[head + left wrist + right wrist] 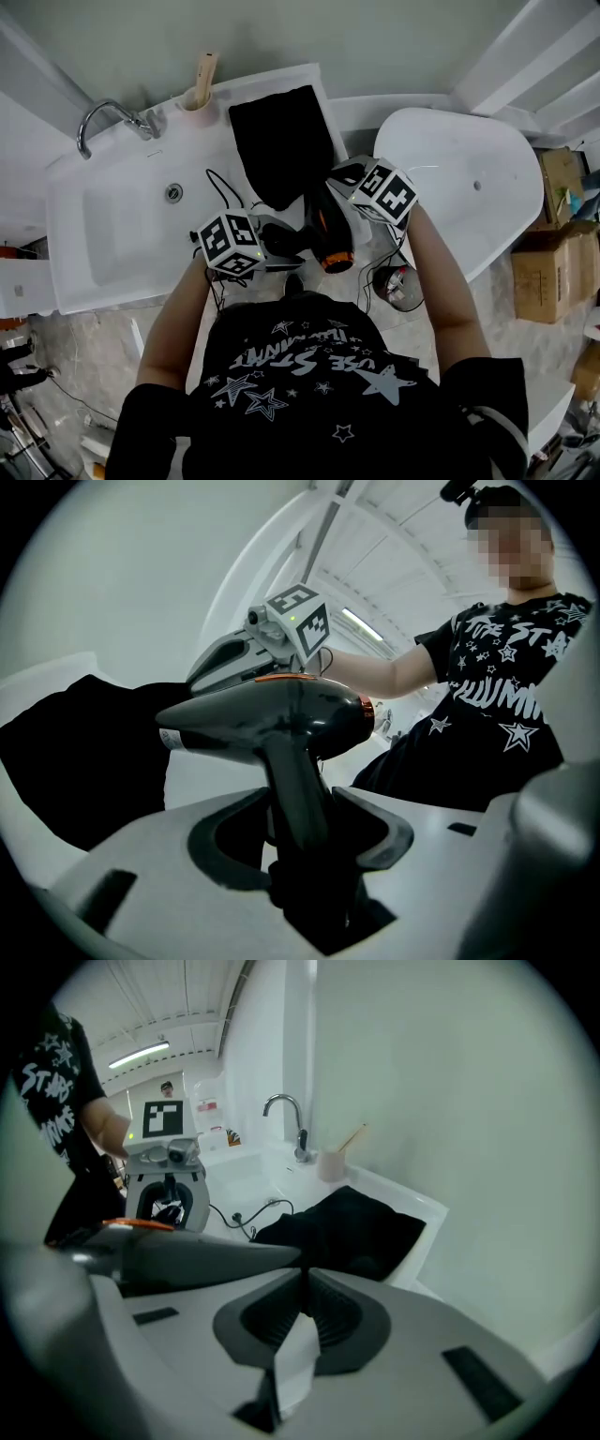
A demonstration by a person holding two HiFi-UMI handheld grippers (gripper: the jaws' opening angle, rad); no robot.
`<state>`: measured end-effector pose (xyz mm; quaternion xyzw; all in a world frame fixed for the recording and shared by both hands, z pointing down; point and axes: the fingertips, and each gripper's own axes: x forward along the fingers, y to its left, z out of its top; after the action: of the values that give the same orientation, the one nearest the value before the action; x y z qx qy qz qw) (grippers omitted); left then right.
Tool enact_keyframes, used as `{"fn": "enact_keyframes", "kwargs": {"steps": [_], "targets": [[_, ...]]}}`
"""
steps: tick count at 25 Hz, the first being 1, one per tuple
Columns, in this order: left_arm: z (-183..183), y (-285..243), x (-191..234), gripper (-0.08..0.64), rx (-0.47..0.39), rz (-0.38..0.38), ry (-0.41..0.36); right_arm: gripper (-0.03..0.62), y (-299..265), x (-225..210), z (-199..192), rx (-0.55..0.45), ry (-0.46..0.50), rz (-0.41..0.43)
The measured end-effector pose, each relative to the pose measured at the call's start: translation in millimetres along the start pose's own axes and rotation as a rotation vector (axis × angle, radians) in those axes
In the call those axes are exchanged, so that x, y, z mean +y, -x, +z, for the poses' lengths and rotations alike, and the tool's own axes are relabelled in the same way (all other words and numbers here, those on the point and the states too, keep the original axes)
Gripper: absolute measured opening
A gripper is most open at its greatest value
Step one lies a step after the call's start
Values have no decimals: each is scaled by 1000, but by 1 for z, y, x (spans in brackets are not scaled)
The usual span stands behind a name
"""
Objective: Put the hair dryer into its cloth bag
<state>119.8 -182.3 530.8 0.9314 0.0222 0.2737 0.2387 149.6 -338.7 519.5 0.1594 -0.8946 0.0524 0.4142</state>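
Observation:
The black hair dryer (pixel 328 234) with an orange ring is held up over the counter's front edge. My left gripper (pixel 281 247) is shut on its handle (pixel 295 789), which stands upright between the pads; the barrel (pixel 272 719) lies crosswise above. The black cloth bag (pixel 281 141) lies on the counter beside the sink. My right gripper (pixel 336 174) is shut at the bag's near edge (pixel 328 1241), which looks lifted; a white tag (pixel 298 1358) hangs between the jaws. The left gripper (pixel 300 829) faces the right gripper (pixel 305 1277) across the dryer.
A white sink (pixel 84 234) with a chrome faucet (pixel 111 117) is at the left, a cup with a brush (pixel 199 96) behind it. A black cord (pixel 221 187) trails on the counter. A white tub (pixel 469 178) and cardboard boxes (pixel 544 267) stand to the right.

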Motion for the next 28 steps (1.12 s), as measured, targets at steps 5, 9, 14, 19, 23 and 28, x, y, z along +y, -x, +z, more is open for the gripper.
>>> {"fn": "enact_keyframes", "kwargs": {"steps": [5, 9, 14, 19, 23, 28], "targets": [[2, -4, -8, 216, 10, -38, -19, 28, 8, -3, 11, -58, -33, -12], [1, -5, 7, 216, 7, 13, 11, 26, 11, 4, 12, -63, -28, 6], [6, 1, 24, 216, -47, 84, 73, 26, 21, 10, 10, -83, -34, 4], [3, 10, 48, 216, -53, 184, 130, 26, 25, 9, 9, -97, -59, 9], [0, 20, 72, 216, -69, 307, 191, 26, 32, 12, 10, -122, -82, 14], [3, 31, 96, 216, -118, 424, 281, 26, 42, 12, 14, -153, -95, 11]]}}
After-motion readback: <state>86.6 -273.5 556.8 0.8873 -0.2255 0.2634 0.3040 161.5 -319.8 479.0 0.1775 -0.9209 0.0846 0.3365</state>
